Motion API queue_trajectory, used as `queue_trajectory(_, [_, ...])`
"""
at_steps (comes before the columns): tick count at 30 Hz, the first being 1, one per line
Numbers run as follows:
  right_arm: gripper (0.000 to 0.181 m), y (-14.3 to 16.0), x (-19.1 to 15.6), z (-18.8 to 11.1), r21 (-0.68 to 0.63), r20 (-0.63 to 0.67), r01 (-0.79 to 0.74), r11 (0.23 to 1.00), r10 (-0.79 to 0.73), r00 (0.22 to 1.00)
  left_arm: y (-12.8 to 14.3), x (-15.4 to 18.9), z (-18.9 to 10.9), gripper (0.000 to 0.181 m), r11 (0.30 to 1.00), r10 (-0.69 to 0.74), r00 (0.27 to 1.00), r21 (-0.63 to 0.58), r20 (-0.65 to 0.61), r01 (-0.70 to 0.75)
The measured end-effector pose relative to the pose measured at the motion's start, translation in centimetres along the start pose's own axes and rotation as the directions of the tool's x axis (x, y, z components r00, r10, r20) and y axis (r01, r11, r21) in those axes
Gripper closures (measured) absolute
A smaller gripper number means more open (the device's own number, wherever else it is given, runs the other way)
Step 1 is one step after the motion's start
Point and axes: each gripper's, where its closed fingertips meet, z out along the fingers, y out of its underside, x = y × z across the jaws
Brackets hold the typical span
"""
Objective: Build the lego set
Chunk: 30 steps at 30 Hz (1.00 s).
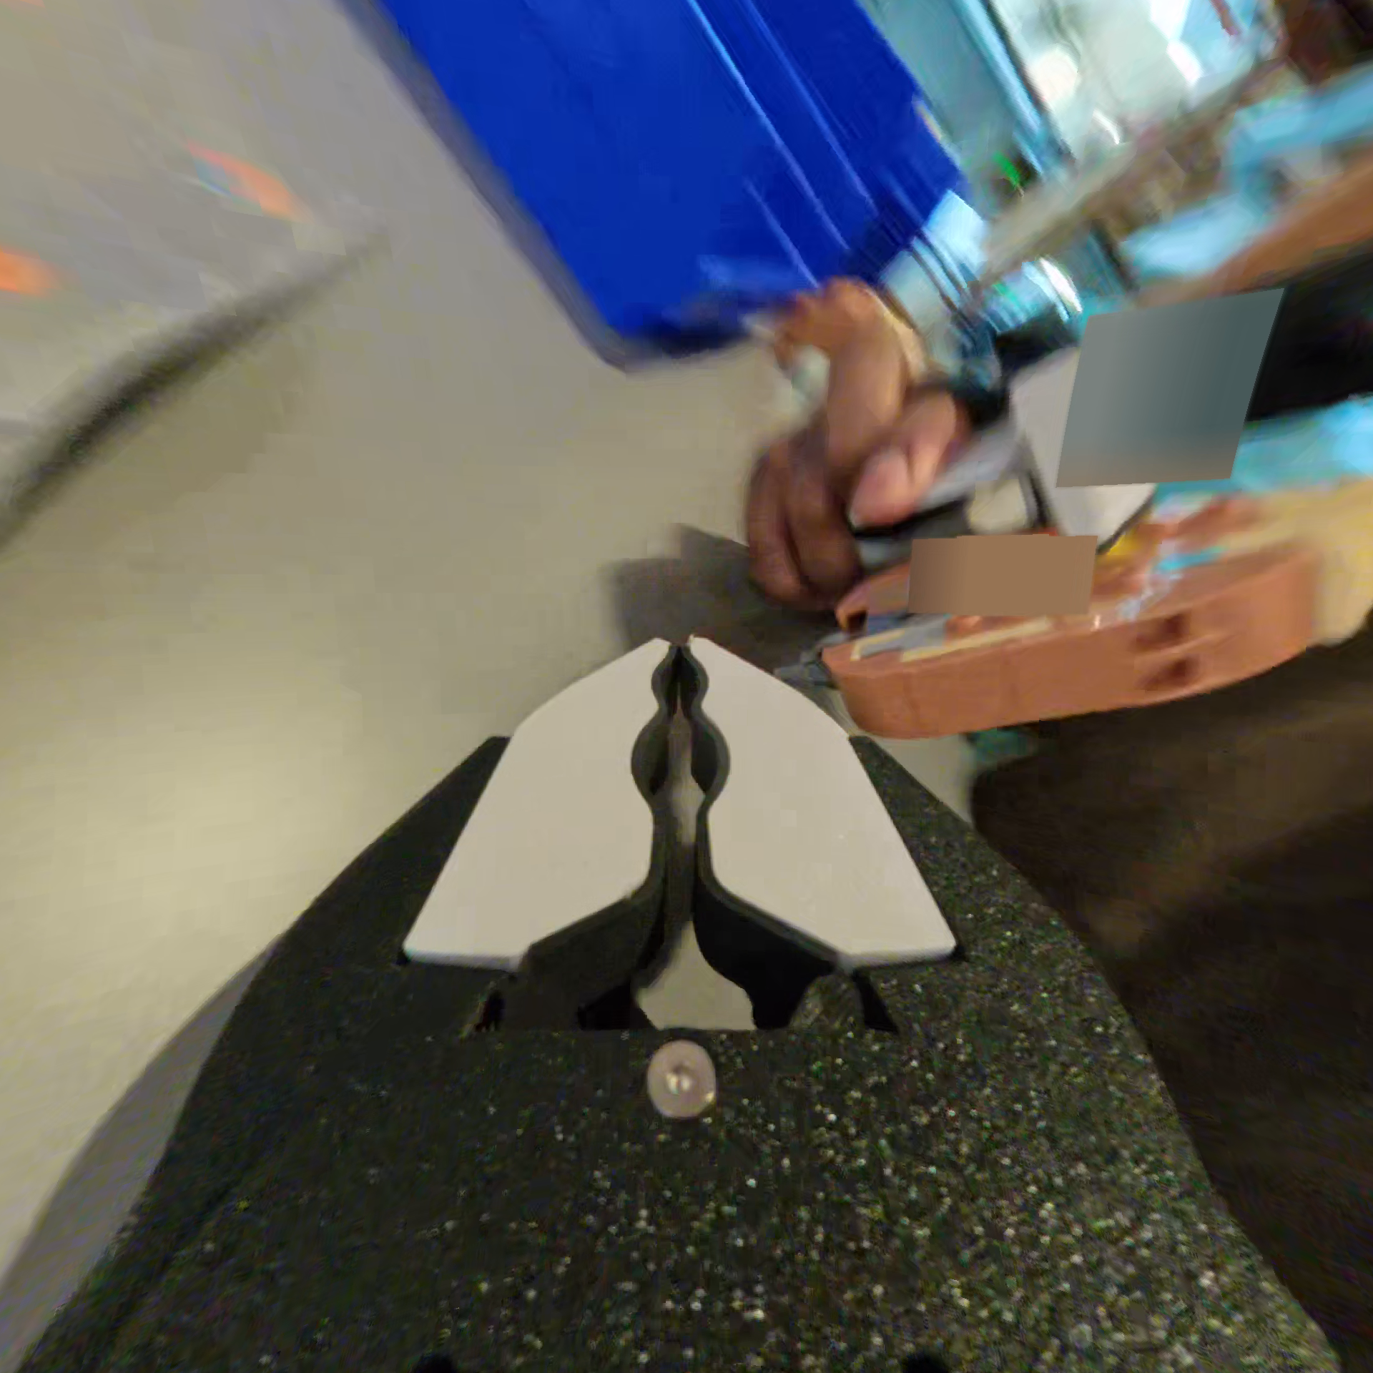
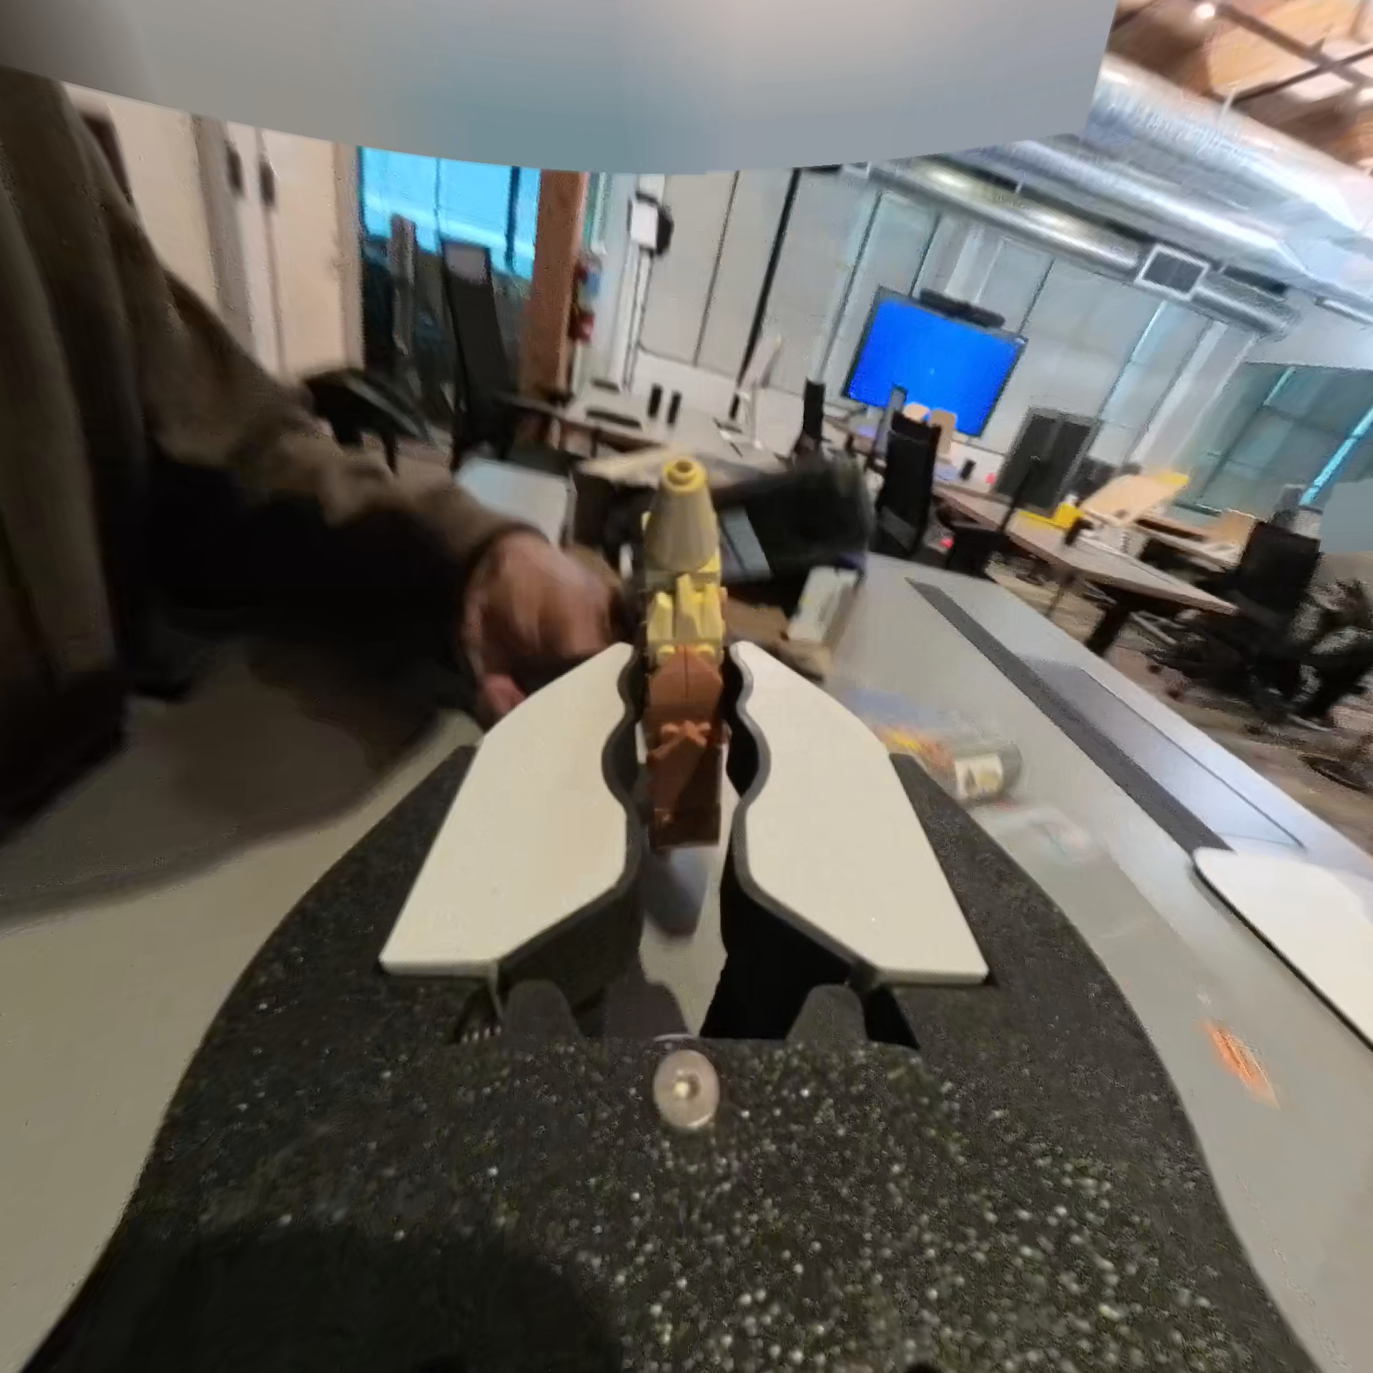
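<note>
The right gripper (image 2: pixel 680 661) pinches a brown and tan lego figure (image 2: pixel 682 669) between its fingers, while the left gripper (image 1: pixel 680 645) has its fingers pressed together above the table (image 1: pixel 297 594).

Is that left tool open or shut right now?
Shut. The left tool has its two grey fingers meeting at the tips, with nothing between them.

You are working in an open-plan office or lab space. Behind your grey work table (image 2: pixel 1040 669) stand rows of long dark wooden desks (image 2: pixel 1077 550) with black office chairs (image 2: pixel 910 475) drawn up to them. A large wall-mounted screen glowing blue (image 2: pixel 932 368) hangs before glass-partitioned rooms (image 2: pixel 1114 312). Overhead you have exposed silver ventilation ducts (image 2: pixel 1226 171) under a timber ceiling (image 2: pixel 1263 44), and a brick-coloured square column (image 2: pixel 557 282) rises beside tall blue-lit windows (image 2: pixel 446 200).
</note>
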Motion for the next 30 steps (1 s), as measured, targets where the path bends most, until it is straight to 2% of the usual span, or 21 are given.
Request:
queue_trajectory(1, [0.162, -0.6, 0.1, 0.4, -0.013, -0.026, 0.064, 0.998, -0.064, 0.998, -0.1, 2.0, 0.2, 0.181, 0.999, -0.046, 0.99, 0.008, -0.131, 0.047])
queue_trajectory(2, [0.162, -0.2, 0.5, 0.5, -0.044, -0.079, 0.119, 0.992, -0.122, 0.989, -1.4, 2.1, -0.3, 0.181, 0.994, -0.081, 0.982, 0.063, -0.169, 0.093])
queue_trajectory(4, [0.162, 1.1, 1.7, 0.0, -0.048, -0.122, 0.016, 0.999, -0.022, 0.992, -2.8, 1.5, -1.7, 0.181, 0.988, -0.009, 0.996, 0.152, -0.089, 0.023])
queue_trajectory(5, [0.162, 2.1, 1.9, -0.2, -0.09, -0.126, 0.013, 0.996, -0.024, 0.992, -3.0, 1.2, -2.1, 0.179, 0.984, 0.008, 0.998, 0.176, -0.064, 0.004])
queue_trajectory(7, [0.162, 2.6, 2.4, -0.5, -0.103, -0.126, -0.031, 0.994, 0.017, 0.992, -3.1, 0.7, -2.1, 0.163, 0.981, -0.039, 0.996, 0.188, -0.08, 0.053])
queue_trajectory(11, [0.161, 3.1, 3.0, -0.6, -0.121, -0.106, -0.129, 0.984, 0.117, 0.988, -3.7, 0.2, -2.3, 0.154, 0.978, -0.003, 1.0, 0.21, -0.017, 0.007])
queue_trajectory(15, [0.161, 4.2, 3.1, -0.7, -0.147, -0.094, -0.225, 0.963, 0.213, 0.973, -4.7, 0.0, -3.5, 0.143, 0.966, 0.018, 1.0, 0.257, -0.008, -0.015])
queue_trajectory(18, [0.161, 4.5, 3.7, -0.6, -0.13, -0.093, -0.374, 0.919, 0.364, 0.927, -5.6, 1.0, -4.6, 0.143, 0.947, 0.089, 0.995, 0.313, -0.033, -0.074])
queue_trajectory(22, [0.161, 4.8, 3.8, -0.3, -0.104, -0.059, -0.548, 0.83, 0.544, 0.837, -5.0, 2.3, -3.7, 0.143, 0.949, 0.158, 0.985, 0.286, -0.076, -0.13])
queue_trajectory(25, [0.161, 5.3, 3.4, -0.1, -0.137, -0.061, -0.572, 0.809, 0.57, 0.82, -4.8, 2.7, -3.4, 0.142, 0.941, 0.226, 0.972, 0.274, -0.069, -0.199])
queue_trajectory(30, [0.161, 6.7, 2.4, 0.6, -0.246, -0.072, -0.583, 0.774, 0.585, 0.808, -7.2, 3.5, -5.0, 0.147, 0.836, 0.423, 0.903, 0.351, 0.079, -0.422])
